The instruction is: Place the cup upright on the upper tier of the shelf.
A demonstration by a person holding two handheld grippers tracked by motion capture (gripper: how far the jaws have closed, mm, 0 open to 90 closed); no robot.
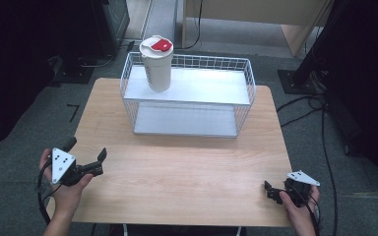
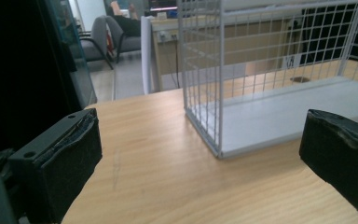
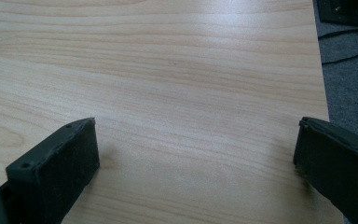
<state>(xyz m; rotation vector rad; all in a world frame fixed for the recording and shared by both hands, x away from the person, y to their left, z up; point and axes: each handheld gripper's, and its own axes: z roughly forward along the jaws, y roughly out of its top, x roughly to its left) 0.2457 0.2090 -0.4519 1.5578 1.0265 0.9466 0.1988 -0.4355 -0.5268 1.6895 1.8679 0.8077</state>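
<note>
While both grippers sat near the front edge of the table, well short of the white wire basket, we judged the work in hand to be a reach for the white cup with the red-tabbed lid, which stood upright on the basket's upper shelf at its left end, close to the back wire wall. Our left gripper was in front of the basket and off to its left, jaws spread wide and empty; its own view looked along the tabletop at the basket's near left corner. Our right gripper was in front of the basket and off to its right, jaws likewise spread with nothing but bare wood between them. To do the reach well, we thought the left gripper the better choice, being on the cup's side. It would have to rise above the basket's front rim, come in level, keep its jaws wide, and close around the cup's body below the lid, without knocking the tall cup over.
</note>
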